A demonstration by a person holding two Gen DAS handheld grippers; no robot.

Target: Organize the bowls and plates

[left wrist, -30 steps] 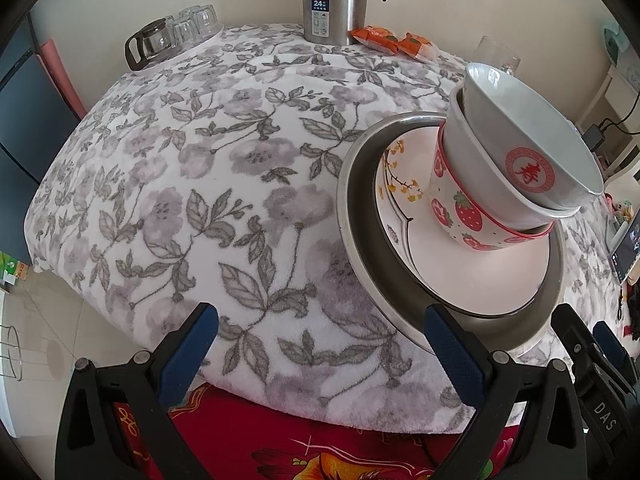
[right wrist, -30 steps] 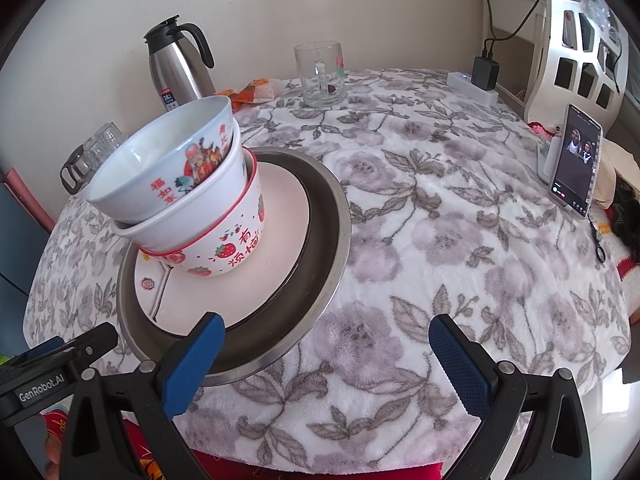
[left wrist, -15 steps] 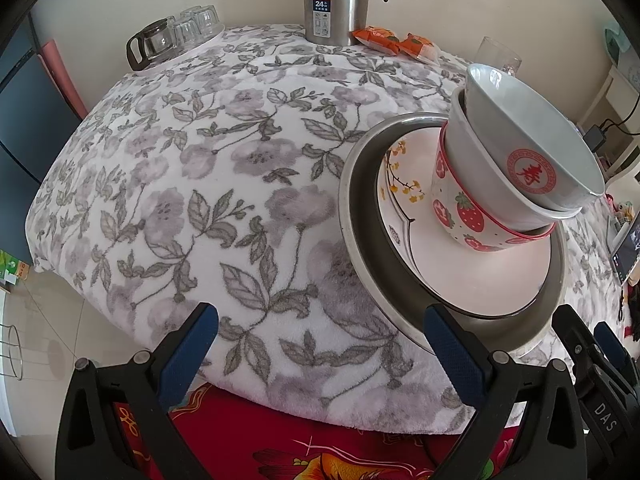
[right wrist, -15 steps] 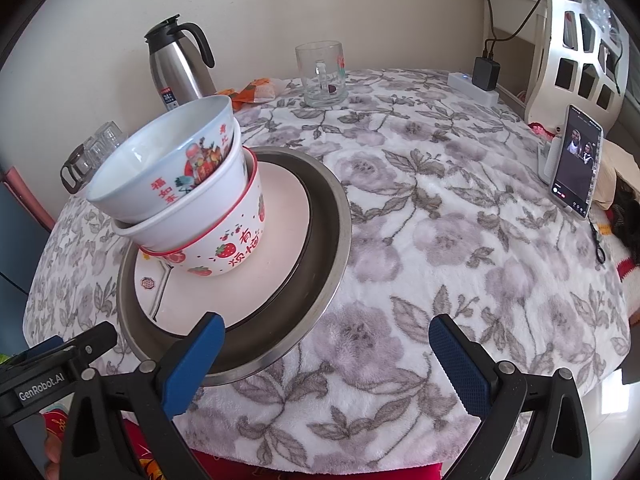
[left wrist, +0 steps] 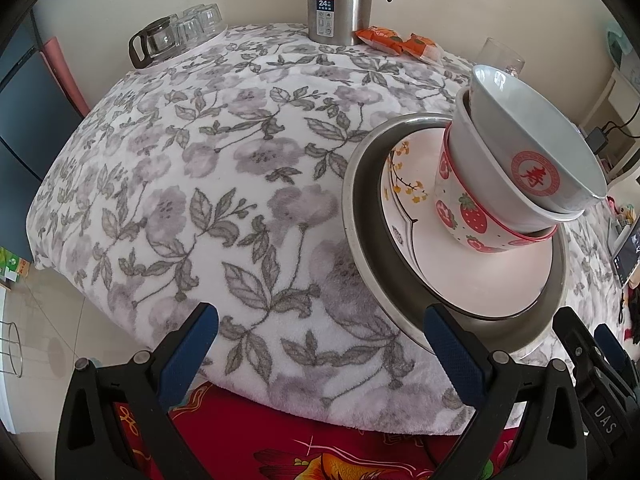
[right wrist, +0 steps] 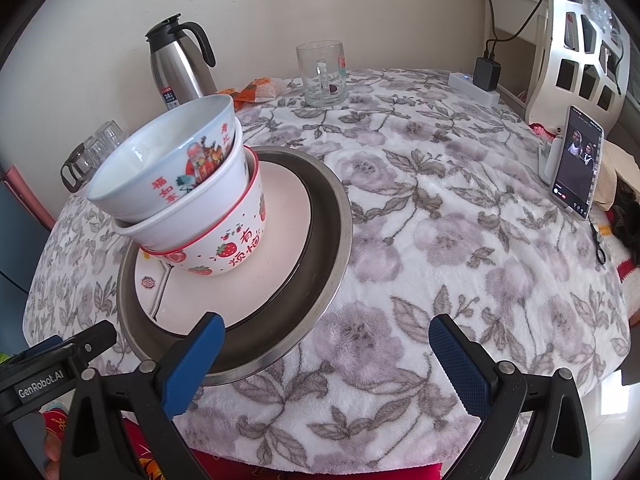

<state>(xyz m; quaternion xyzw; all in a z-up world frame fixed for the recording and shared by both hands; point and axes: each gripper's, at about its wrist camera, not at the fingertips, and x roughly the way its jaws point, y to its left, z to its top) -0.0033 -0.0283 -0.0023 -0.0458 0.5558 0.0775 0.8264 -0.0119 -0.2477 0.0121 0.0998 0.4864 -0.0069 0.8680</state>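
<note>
A steel basin (left wrist: 362,264) (right wrist: 328,256) stands near the table's front edge and holds a white plate (left wrist: 492,280) (right wrist: 276,240). On the plate stands a strawberry bowl (left wrist: 460,216) (right wrist: 236,248) with a plain white bowl (left wrist: 480,160) (right wrist: 192,208) and a red-printed white bowl (left wrist: 532,144) (right wrist: 176,160) nested in it, the stack leaning. My left gripper (left wrist: 320,340) is open and empty at the front edge, left of the basin. My right gripper (right wrist: 326,352) is open and empty, right of the basin.
A steel thermos (left wrist: 340,0) (right wrist: 180,64), orange snack packets (left wrist: 396,42), a glass mug (right wrist: 322,74) and a glass pot with cups (left wrist: 172,36) stand at the back. A phone on a stand (right wrist: 576,168) and a power strip (right wrist: 474,90) are at the right.
</note>
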